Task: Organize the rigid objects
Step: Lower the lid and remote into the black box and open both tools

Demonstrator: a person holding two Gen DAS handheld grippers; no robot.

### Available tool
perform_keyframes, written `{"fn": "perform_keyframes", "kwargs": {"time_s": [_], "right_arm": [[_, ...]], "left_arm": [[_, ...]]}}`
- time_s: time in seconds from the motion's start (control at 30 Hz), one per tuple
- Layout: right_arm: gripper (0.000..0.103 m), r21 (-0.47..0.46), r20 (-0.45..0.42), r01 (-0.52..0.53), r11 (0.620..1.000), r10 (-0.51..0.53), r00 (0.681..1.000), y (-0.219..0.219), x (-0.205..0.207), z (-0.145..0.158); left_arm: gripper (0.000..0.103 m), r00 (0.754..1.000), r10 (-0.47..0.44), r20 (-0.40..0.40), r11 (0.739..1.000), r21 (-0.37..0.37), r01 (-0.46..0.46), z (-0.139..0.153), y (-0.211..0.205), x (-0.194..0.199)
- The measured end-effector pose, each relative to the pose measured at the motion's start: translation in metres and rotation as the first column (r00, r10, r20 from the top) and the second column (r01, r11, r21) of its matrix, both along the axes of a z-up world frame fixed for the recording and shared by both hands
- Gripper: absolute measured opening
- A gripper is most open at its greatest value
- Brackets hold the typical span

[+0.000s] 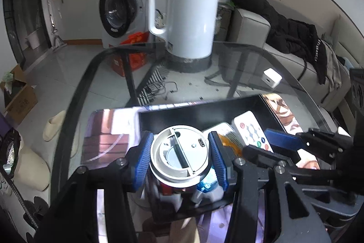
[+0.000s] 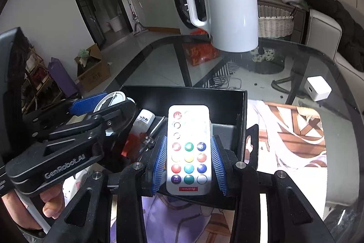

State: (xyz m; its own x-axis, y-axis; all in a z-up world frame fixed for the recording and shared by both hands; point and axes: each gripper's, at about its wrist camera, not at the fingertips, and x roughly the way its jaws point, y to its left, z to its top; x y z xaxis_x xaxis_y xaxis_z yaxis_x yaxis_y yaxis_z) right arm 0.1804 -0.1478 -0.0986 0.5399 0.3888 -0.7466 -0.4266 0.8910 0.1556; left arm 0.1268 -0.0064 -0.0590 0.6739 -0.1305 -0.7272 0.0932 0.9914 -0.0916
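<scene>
My left gripper (image 1: 180,138) is shut on a round white device (image 1: 182,154) with a small port on its top face. It holds the device over the near left part of the black box (image 1: 200,112). My right gripper (image 2: 188,140) is shut on a white remote (image 2: 188,152) with coloured buttons, its blue pads (image 2: 160,161) against both long edges, above the near side of the box (image 2: 182,95). Inside the box lie a red-handled screwdriver (image 2: 138,145) and a small white bottle (image 2: 144,117). The left gripper's body (image 2: 68,147) shows in the right wrist view.
A white kettle (image 1: 191,19) stands on the glass table (image 1: 245,56) beyond the box, and a white charger cube (image 2: 318,88) lies at the right. A printed mat (image 2: 291,136) lies under the box. A sofa with dark clothes (image 1: 291,31) lies past the table's right edge.
</scene>
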Motion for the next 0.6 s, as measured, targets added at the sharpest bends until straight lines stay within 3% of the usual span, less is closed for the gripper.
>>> {"fn": "perform_keyframes", "kwargs": {"time_s": [0.2,0.6], "right_arm": [[0.039,-0.009,-0.016,-0.003,1.0,0.003,1.0,-0.0007,-0.0017,0.0031],[0.039,-0.04,-0.036,-0.011,0.999,0.01,0.999,0.002,-0.0085,0.0054]], "left_arm": [[0.048,0.999,-0.017,-0.043,1.0,0.024,0.018,-0.0086,-0.0063,0.0026],[0.049,0.999,-0.021,-0.037,0.998,0.06,0.023,-0.0077,-0.0098,-0.0033]]}}
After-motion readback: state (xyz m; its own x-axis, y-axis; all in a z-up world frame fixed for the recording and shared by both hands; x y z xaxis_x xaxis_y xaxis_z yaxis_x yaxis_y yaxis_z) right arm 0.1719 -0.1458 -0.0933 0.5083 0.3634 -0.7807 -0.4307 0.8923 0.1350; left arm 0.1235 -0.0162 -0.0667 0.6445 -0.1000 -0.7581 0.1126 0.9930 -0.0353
